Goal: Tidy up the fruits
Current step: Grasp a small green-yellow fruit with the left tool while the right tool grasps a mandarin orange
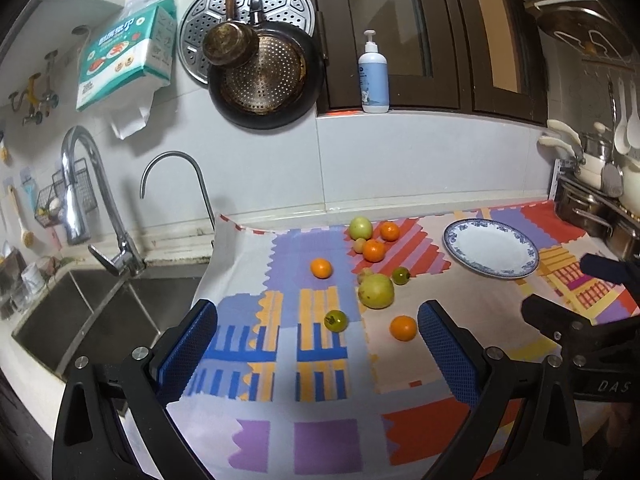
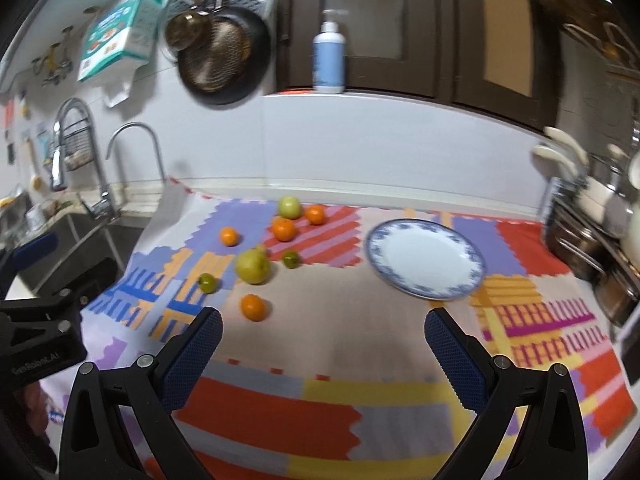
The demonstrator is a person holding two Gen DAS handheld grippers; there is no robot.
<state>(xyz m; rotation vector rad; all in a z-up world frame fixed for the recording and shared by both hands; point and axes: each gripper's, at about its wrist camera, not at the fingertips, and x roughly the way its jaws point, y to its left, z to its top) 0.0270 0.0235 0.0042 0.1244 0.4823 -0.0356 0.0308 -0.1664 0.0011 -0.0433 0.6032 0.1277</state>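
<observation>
Several fruits lie loose on a patterned cloth (image 1: pixel 256 400): a large yellow-green guava (image 1: pixel 376 291) (image 2: pixel 253 267), a smaller green one (image 1: pixel 361 228) (image 2: pixel 289 207) at the back, several oranges such as the nearest one (image 1: pixel 403 328) (image 2: pixel 253 307), and two small green tomatoes (image 1: pixel 335 321) (image 1: pixel 400 275). An empty blue-rimmed white plate (image 1: pixel 491 254) (image 2: pixel 426 258) sits to the right of them. My left gripper (image 1: pixel 318 344) hovers open in front of the fruits, holding nothing. My right gripper (image 2: pixel 323 344) is open too, in front of the plate and apart from the fruit.
A steel sink (image 1: pixel 84 312) with two taps (image 1: pixel 80 184) lies left of the cloth. Pans (image 1: pixel 264 72) hang on the tiled wall, and a pump bottle (image 1: pixel 374 76) stands on the ledge. Pots and ladles (image 1: pixel 600 184) crowd the right end of the counter.
</observation>
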